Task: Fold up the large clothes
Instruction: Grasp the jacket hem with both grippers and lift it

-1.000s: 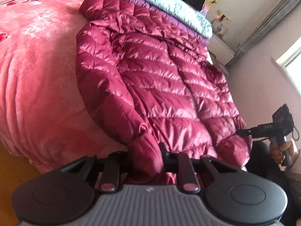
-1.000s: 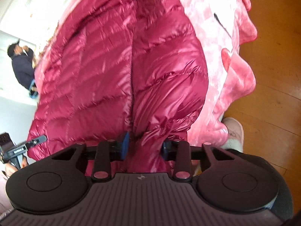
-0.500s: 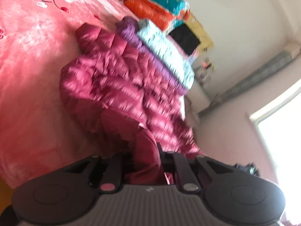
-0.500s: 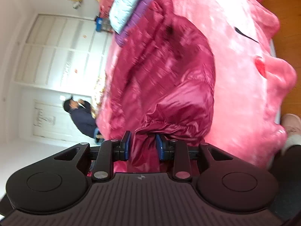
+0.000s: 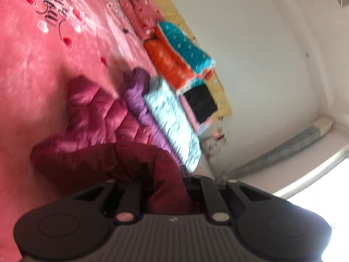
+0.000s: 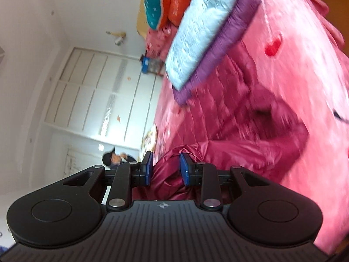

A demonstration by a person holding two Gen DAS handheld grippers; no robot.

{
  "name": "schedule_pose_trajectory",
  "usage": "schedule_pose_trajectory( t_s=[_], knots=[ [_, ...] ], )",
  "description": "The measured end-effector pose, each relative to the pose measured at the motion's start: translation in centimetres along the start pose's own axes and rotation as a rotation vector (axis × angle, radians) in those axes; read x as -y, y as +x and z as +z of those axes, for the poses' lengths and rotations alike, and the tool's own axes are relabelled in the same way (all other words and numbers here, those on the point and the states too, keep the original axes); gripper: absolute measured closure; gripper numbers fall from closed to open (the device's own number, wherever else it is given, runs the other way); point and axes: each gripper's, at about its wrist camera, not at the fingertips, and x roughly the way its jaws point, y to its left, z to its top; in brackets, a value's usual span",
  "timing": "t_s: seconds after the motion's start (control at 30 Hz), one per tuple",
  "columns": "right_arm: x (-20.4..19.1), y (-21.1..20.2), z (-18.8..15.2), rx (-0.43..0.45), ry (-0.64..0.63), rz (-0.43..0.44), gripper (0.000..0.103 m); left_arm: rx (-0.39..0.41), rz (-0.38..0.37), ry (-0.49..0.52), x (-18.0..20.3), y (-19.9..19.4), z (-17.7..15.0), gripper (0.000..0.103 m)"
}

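With both grippers [image 5: 168,187] [image 6: 166,170] clamped on the jacket [image 5: 98,118] hem — we see its length stretching ahead toward the pillows [image 6: 200,28].

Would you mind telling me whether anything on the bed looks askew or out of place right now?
Only the maroon puffer jacket: its near end is bunched and lifted off the pink bedspread, pinched in the left hand-held gripper and right hand-held gripper, as expected mid-fold. The folded quilts behind it are neatly stacked. Nothing looks spilled or damaged.

the jacket [image 5: 93,118] beyond the fingers [image 5: 184,171] was motion-blurred; its gathered fabric hid the left pads.
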Motion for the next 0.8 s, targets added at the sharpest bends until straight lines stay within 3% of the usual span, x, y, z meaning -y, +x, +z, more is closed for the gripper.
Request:
schedule_pose_trajectory(
  t_s=[0.4, 0.6, 0.8],
  knots=[
    [0.0, 6.3, 10.5, 0.181, -0.074, 0.028, 0.068, 0.124, 0.044, -0.103, -3.1, 8.0, 7.5, 0.093],
    [3.4, 9.8, 13.3, 0.226, -0.067, -0.016, 0.068, 0.132, 0.143, -0.169, -7.3, 13.1, 9.3, 0.093],
    [7.9, 11.9, 12.9, 0.205, -0.058, -0.131, 0.066, 0.152, 0.253, -0.202, -10.7, 15.9, 9.9, 0.093]
  ],
)
